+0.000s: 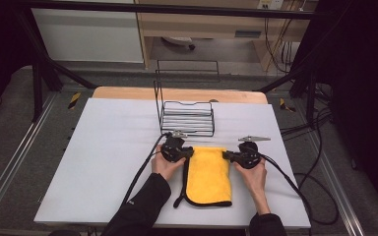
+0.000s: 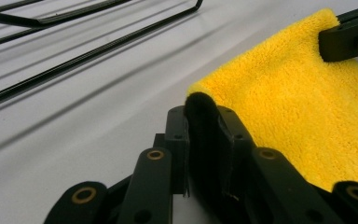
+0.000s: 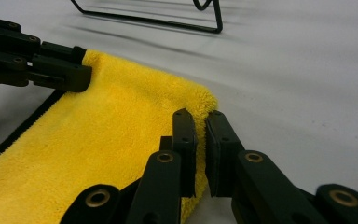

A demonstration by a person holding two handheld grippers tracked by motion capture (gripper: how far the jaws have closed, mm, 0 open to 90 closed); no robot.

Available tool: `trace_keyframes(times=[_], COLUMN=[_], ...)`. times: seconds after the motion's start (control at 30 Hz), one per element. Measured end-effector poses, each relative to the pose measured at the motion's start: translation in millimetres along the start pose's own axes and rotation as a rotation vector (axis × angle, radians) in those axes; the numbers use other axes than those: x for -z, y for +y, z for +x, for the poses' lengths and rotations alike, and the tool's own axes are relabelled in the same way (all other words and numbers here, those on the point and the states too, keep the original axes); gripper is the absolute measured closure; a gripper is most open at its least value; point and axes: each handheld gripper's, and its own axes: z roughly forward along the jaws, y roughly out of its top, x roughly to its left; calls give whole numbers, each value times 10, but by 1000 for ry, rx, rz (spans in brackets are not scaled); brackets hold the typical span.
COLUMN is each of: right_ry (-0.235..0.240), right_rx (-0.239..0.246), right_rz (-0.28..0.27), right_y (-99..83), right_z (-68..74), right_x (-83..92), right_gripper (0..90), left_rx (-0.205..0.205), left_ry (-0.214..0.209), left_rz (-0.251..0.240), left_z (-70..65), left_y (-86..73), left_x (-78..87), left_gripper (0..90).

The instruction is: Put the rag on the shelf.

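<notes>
With the left gripper (image 1: pixel 187 152) and right gripper (image 1: pixel 227 156) each clamped on a far corner of the folded yellow fleece cloth (image 1: pixel 207 175) lying on the white tabletop (image 1: pixel 108 147), the right jaws' shallow bite could slip when lifted.

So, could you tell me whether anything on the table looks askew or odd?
Nothing stands out. The folded yellow towel lies flat, with the left gripper and right gripper each pinching a far corner; the wire rack stands upright behind it.
</notes>
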Motion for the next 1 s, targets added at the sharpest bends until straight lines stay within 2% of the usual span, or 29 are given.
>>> trace_keyframes(times=[0.1,0.33,0.5,0.7,1.0], right_ry=[10,2,9,17,10], right_rx=[5,58,71,86,122], right_rz=[-24,-55,-86,-116,-157], right_y=[10,42,50,57,82], right_z=[21,109,152,211,309], right_x=[49,133,204,309,420], right_gripper=[840,840,840,840,840], left_rx=[6,2,-15,-17,-34], left_ry=[-10,-31,-30,-44,-37], left_rz=[-39,-103,-130,-173,-224], left_z=[4,-13,-58,-91,-156], left_y=[-19,-38,-44,-56,-55], left_x=[48,203,293,384,526], left_gripper=[768,770,771,771,775])
